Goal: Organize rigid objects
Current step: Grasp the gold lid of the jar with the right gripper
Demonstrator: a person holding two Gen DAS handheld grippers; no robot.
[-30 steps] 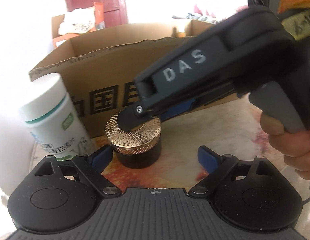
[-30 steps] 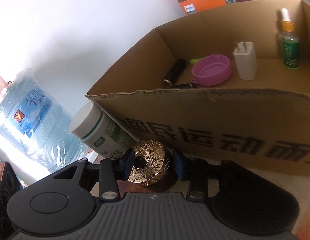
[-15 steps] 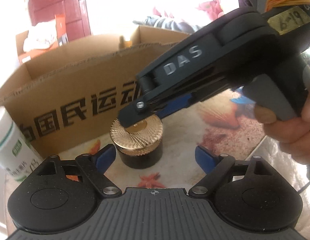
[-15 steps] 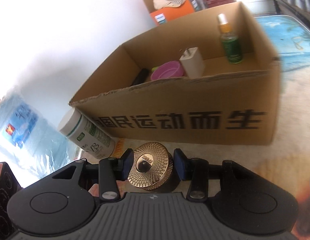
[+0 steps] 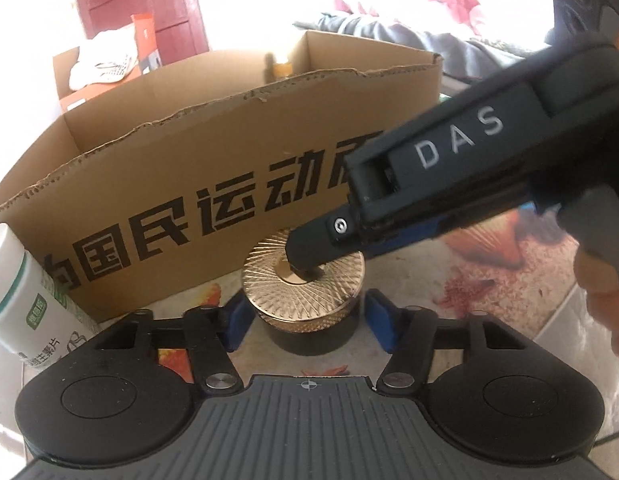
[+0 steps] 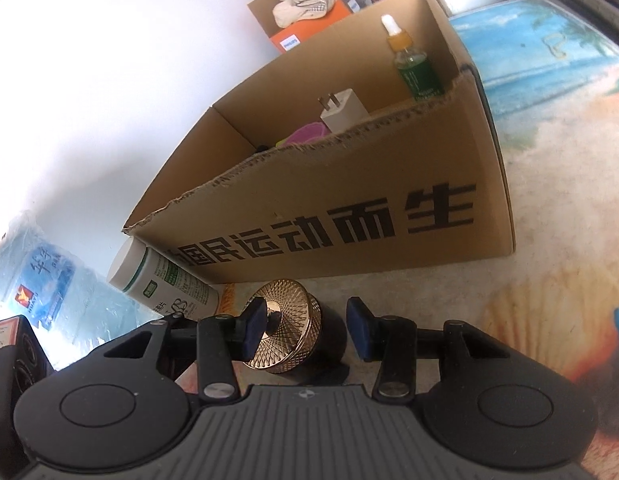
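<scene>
A dark jar with a gold patterned lid (image 5: 305, 292) stands on the printed mat in front of the cardboard box (image 5: 213, 184). My left gripper (image 5: 309, 320) is closing around it, a blue pad close beside each side of the lid, with no firm press visible. The right gripper comes in from the right, and one of its fingers (image 5: 309, 248) lies over the lid's middle. In the right wrist view the right gripper (image 6: 305, 330) stands partly open. Its left pad overlaps the jar (image 6: 293, 332) and its right pad is clear of the jar's side.
A white bottle with a green label (image 6: 161, 280) leans against the box (image 6: 349, 208) at the left. Inside the box are a green dropper bottle (image 6: 415, 68), a white charger (image 6: 343, 110) and a pink bowl (image 6: 309, 134). A water jug (image 6: 41, 280) is at far left. A hand (image 5: 601, 292) holds the right gripper.
The left jaws have narrowed from wide apart to close beside the jar, and the jar looks nearer. The right wrist view has rolled and shifted right along the box. The jar stays put.
</scene>
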